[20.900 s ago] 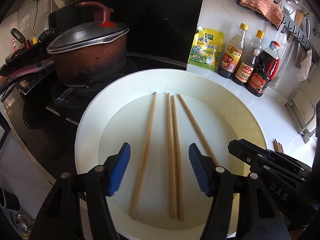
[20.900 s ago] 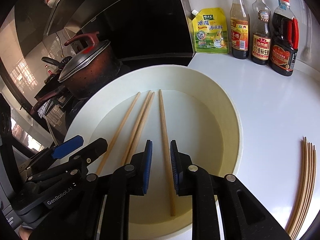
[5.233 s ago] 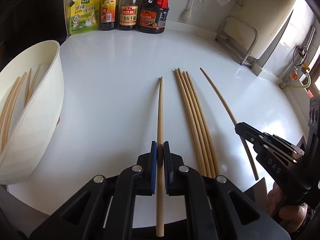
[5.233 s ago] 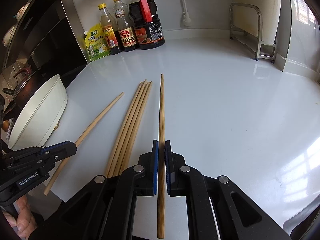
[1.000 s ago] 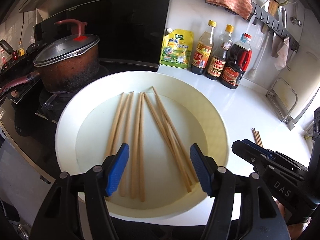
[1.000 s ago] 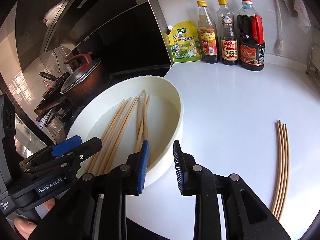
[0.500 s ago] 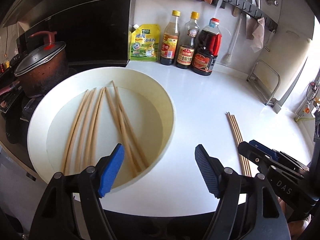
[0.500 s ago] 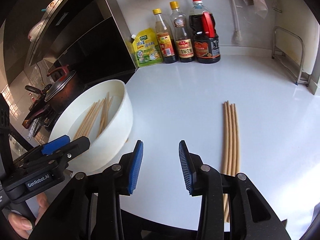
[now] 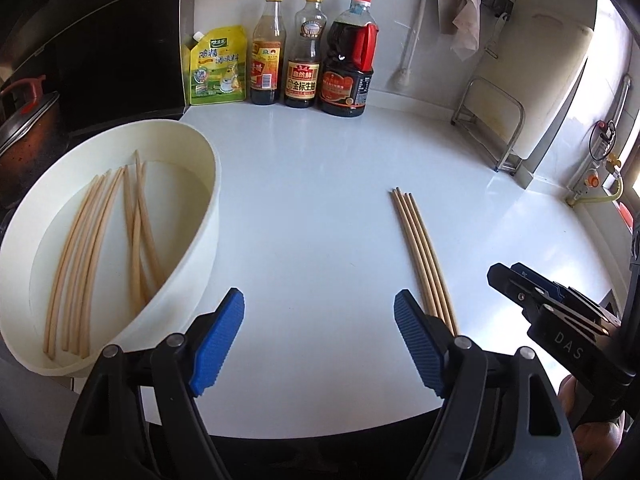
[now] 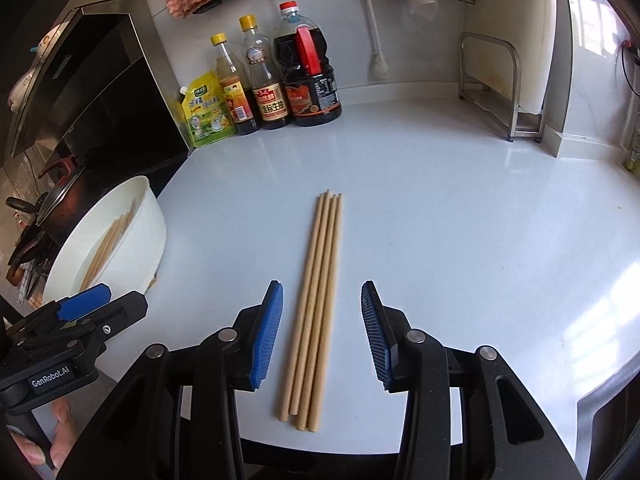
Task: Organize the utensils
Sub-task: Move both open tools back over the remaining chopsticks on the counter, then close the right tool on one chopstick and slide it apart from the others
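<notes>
Several wooden chopsticks (image 10: pixel 318 292) lie side by side on the white counter; they also show in the left wrist view (image 9: pixel 420 252). My right gripper (image 10: pixel 322 336) is open and empty, its blue pads on either side of the bundle's near half. My left gripper (image 9: pixel 318 336) is open and empty over bare counter, between the bundle and a white bowl (image 9: pixel 208 216). The bowl holds several more chopsticks (image 9: pixel 100 240) and also shows in the right wrist view (image 10: pixel 132 240).
Three sauce bottles (image 9: pixel 304 48) and a yellow seasoning pouch (image 9: pixel 216 66) stand at the back wall. A metal rack (image 10: pixel 500 88) holds a cutting board at the back right. A pot (image 9: pixel 24 120) sits on the stove left of the bowl.
Both grippers have swung right, away from the bowl. The right gripper now straddles the chopstick bundle on the counter and has opened wider. The left gripper stays open.
</notes>
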Available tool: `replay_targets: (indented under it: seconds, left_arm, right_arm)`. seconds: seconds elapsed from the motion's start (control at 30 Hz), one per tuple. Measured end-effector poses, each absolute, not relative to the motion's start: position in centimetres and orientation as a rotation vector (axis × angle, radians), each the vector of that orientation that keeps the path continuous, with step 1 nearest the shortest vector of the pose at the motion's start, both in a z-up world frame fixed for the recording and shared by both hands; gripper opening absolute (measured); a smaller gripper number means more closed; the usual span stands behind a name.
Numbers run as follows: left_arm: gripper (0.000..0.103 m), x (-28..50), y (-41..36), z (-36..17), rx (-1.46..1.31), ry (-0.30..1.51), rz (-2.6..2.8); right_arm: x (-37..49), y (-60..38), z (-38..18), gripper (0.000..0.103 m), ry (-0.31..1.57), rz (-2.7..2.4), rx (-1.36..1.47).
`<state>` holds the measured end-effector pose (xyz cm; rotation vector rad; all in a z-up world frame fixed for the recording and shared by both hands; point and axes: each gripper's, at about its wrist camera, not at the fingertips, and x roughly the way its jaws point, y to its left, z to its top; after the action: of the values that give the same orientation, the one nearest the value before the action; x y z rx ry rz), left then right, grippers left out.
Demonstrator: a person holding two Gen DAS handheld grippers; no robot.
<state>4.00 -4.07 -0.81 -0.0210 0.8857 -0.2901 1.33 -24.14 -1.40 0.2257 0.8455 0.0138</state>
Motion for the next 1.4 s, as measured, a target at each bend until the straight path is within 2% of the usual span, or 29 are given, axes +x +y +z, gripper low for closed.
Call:
replay_targets:
  seconds: [0.4,1.07,1.1,1.23,1.33,1.4]
  left_arm:
    - [0.076,5.9,-5.3,-3.5,-0.021,0.949,-0.278]
    - [0.076,6.7,-5.7,-4.7,-0.038,0.983,-0.280]
    - [0.076,6.7,-5.7,-4.8,-0.039,0.984,-0.282]
    - [0.076,6.7,-6.5,-5.0,-0.032,0.988,-0.293]
    - [0.076,6.7,-7.7,-5.2,-0.017,0.992,-0.312]
    - [0.076,6.7,-8.5,-5.3,-0.006,0.993,-0.324]
  right_arm:
    - [3.4,-23.8,-5.4,0.039,0.949,-0.006,0.134]
    - [4.1,-22.5,-7.0,0.039,0.986,-0.023,0.041]
    - [4.1,-22.5,-7.0,0.037,0.985,-0.024,0.038]
    - [4.1,-22.7,-6.9,0.015,0.983,-0.025,0.028]
    - [4.1,-23.2,-6.9,0.007,0.985,-0.022,0.031]
    - [4.0,-23.6,-6.9,0.007,0.984,-0.022,0.036]
